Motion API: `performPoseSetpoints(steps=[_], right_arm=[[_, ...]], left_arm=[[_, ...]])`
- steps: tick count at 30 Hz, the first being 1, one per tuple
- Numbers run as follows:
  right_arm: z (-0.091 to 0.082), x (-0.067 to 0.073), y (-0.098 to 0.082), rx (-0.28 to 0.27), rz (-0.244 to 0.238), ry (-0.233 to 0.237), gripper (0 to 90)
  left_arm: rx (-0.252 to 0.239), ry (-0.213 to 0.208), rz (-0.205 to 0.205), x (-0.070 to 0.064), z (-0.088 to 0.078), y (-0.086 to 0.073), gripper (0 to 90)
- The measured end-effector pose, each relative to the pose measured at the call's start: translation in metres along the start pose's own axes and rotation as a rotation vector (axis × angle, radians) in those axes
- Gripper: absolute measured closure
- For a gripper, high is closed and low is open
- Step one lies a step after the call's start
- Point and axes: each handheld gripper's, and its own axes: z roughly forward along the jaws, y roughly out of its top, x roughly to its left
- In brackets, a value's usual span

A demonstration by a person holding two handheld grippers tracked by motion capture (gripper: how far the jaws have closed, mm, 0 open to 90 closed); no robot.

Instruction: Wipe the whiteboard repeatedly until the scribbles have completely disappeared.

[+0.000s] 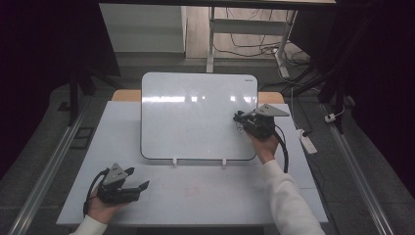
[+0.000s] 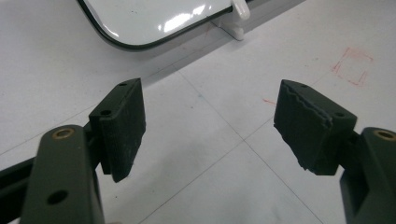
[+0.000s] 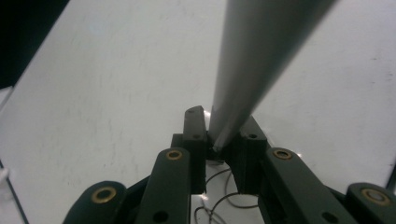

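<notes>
A white whiteboard (image 1: 195,117) stands tilted on the table (image 1: 205,205), propped in two small white clips (image 1: 174,160). My right gripper (image 1: 240,117) is at the board's right side, shut on a grey pen (image 3: 252,56) whose thin end sits between the pads (image 3: 194,126). Thin dark scribbled lines (image 3: 219,198) show on the board (image 3: 107,93) just under the jaws. My left gripper (image 1: 138,178) rests low on the table's front left, open, with nothing between its pads (image 2: 123,121). The board's bottom corner (image 2: 149,18) lies ahead of it.
A faint red square mark (image 2: 353,66) is drawn on the table surface in front of the board. One white clip (image 2: 238,14) stands near the left gripper's line. A power strip (image 1: 307,141) and cables lie on the floor at the right.
</notes>
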Motion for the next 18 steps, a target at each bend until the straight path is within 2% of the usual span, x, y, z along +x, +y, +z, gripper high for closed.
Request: performPoseSetpoints(steps=[2, 3, 4, 6, 8, 9, 11, 12, 13, 15, 17, 18], right_arm=[[-0.005, -0.009, 0.001, -0.036, 0.054, -0.05, 77.6], [-0.006, -0.009, 0.0, -0.04, 0.065, -0.047, 77.6], [-0.006, -0.005, -0.001, -0.026, 0.048, -0.041, 77.6], [-0.002, 0.006, -0.004, 0.02, -0.005, 0.009, 77.6], [-0.002, 0.008, -0.005, 0.034, -0.039, 0.013, 77.6], [-0.005, 0.003, -0.004, 0.017, -0.02, -0.005, 77.6], [-0.012, -0.012, -0.003, -0.033, 0.068, -0.058, 77.6], [-0.014, -0.016, -0.004, -0.044, 0.096, -0.056, 77.6], [-0.015, -0.015, -0.006, -0.043, 0.094, -0.056, 77.6], [-0.011, -0.003, -0.008, 0.002, 0.031, -0.016, 77.6], [-0.009, 0.004, -0.008, 0.026, -0.03, -0.007, 77.6], [-0.01, 0.0, -0.008, 0.016, -0.019, -0.017, 77.6]], left_arm=[[-0.005, 0.001, 0.002, -0.001, -0.002, 0.0, 25.5], [-0.008, 0.001, 0.001, 0.0, -0.002, -0.001, 25.6], [-0.008, 0.002, -0.001, 0.0, -0.002, -0.001, 25.6], [-0.004, 0.002, -0.005, 0.001, -0.001, -0.001, 25.6], [-0.003, 0.002, -0.004, 0.001, -0.001, -0.001, 25.6], [-0.003, 0.001, -0.002, 0.001, -0.001, -0.001, 25.6], [-0.006, 0.001, 0.002, -0.001, -0.002, -0.001, 25.6], [-0.008, 0.001, 0.004, -0.001, -0.003, 0.0, 25.6], [-0.008, 0.001, 0.004, -0.001, -0.003, 0.0, 25.6], [-0.005, 0.002, -0.001, 0.0, -0.002, 0.0, 25.6], [-0.002, 0.003, 0.0, 0.0, -0.001, 0.0, 25.6], [-0.001, 0.002, 0.001, 0.0, -0.001, 0.0, 25.6]])
